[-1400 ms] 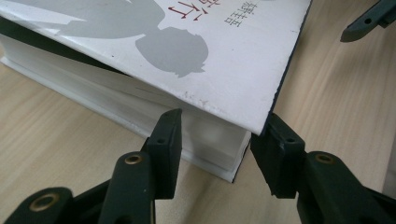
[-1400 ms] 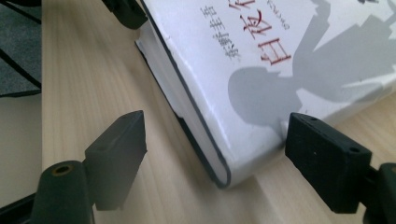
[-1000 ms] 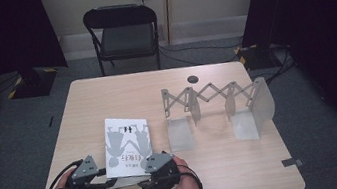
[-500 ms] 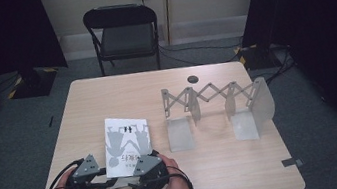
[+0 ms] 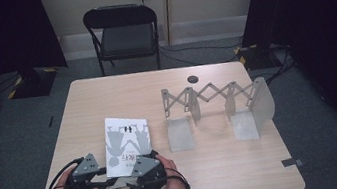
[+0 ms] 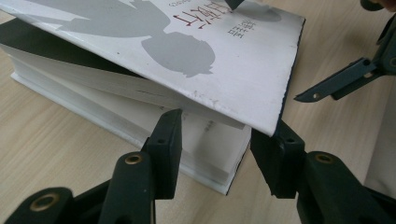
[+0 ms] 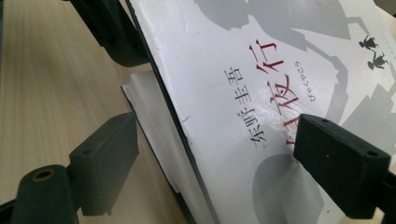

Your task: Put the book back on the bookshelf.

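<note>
A white paperback book (image 5: 128,142) with grey figures and red characters lies at the table's front left. Its front cover (image 6: 196,51) is lifted off the page block (image 6: 205,149) at the near corner. My left gripper (image 5: 111,180) (image 6: 219,140) is open: one jaw sits under the raised cover against the pages, and the other stands at the cover's outer edge. My right gripper (image 5: 130,173) (image 7: 224,144) is open wide, its jaws having just been opening. One of its jaws is beside the pages and the other over the cover (image 7: 261,93), and neither pad presses.
A grey metal scissor-type expanding rack (image 5: 217,110) with upright plates stands at the right middle of the wooden table (image 5: 106,98). A small black disc (image 5: 193,78) lies near the far edge. A black folding chair (image 5: 125,35) stands behind the table.
My right gripper has shifted a little to the left, closer to the left gripper at the book's near edge. The left gripper has stayed where it was.
</note>
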Motion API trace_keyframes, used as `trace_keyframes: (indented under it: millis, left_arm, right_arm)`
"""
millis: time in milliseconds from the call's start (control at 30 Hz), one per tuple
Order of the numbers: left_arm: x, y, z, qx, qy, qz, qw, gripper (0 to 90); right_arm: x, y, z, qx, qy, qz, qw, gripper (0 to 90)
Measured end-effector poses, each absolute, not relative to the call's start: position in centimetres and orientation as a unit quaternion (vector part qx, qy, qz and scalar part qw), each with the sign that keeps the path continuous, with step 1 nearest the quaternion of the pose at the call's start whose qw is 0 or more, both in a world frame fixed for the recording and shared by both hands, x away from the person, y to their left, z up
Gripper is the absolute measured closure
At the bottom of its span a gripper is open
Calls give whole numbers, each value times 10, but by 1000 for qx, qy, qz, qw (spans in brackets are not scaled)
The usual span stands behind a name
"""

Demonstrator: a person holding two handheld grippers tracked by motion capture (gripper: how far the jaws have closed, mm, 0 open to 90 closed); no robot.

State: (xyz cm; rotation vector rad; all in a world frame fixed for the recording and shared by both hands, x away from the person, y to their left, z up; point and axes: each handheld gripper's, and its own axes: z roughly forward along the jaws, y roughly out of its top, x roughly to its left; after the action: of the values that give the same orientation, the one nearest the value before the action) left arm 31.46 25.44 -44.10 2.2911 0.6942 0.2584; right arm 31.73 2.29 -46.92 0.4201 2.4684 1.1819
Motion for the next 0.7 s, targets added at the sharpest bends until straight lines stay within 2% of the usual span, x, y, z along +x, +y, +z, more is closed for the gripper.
trace_keyframes:
  millis: [700]
  left_arm:
    - [319, 251, -439, 893, 268, 81, 354, 546]
  right_arm:
    - [321, 35, -478, 131, 865, 417, 247, 126]
